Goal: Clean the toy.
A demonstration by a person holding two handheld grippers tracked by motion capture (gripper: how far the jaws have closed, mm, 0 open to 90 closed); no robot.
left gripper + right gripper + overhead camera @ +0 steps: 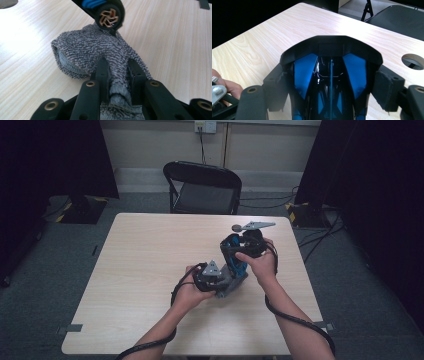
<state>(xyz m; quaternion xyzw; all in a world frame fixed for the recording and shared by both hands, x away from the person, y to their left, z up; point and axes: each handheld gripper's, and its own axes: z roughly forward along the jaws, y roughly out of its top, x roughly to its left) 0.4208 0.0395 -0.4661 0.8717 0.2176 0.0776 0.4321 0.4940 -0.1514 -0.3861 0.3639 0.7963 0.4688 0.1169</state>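
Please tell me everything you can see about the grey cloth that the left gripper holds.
The grey cloth looks like terry towelling with fine dark and light flecks and a stitched hem along one rounded edge. It is bunched, not spread flat. The left gripper is shut on one end, with cloth pinched between its black jaws. The rest lies on the light wooden table. At its far end, the black and blue tool touches it from above.

Lab-like recording room: bare wooden table [150, 270] on grey carpet; behind table folding chair [202, 187], black curtains [55, 157], floor cables [320, 235], wall socket [205, 126].
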